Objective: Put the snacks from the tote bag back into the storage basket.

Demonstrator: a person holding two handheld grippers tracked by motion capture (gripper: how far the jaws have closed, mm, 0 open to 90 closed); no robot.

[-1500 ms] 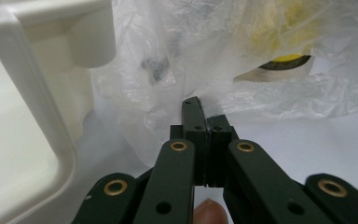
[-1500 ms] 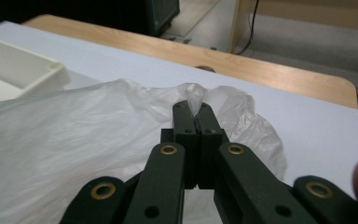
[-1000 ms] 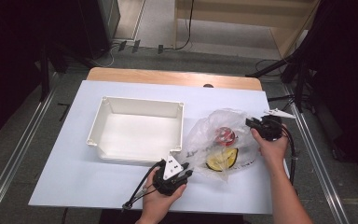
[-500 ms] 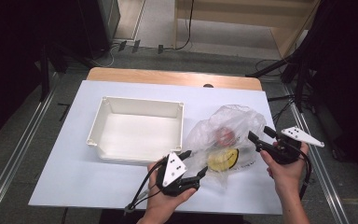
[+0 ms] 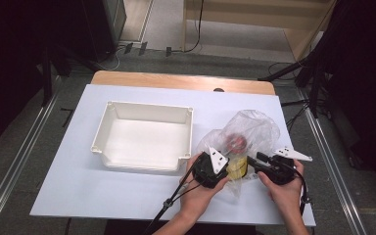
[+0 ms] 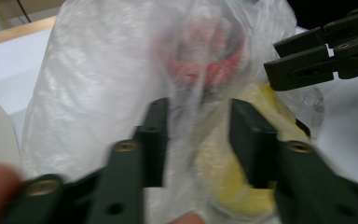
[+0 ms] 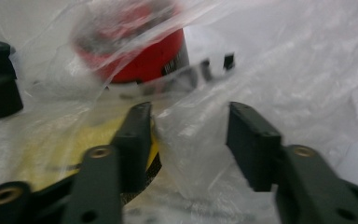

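A crumpled clear plastic bag lies on the white table right of the tray, with a red can and a yellow object inside. My left gripper reaches into the bag's near left side. Its jaws have just been closing and stand apart, with loose film and the yellow object's edge between them. My right gripper faces it from the right. Its jaws have also just been closing, and a fold of film sits unpinched between them. The red can lies beyond.
An empty white tray stands left of the bag, its near right corner close to my left hand. The white table top ends at a wooden strip at the back. Metal rails run along both sides.
My left gripper has moved right into the bag's near edge. The right gripper has come from the bag's far right side toward its near edge, facing the left one. The bag has shifted slightly.
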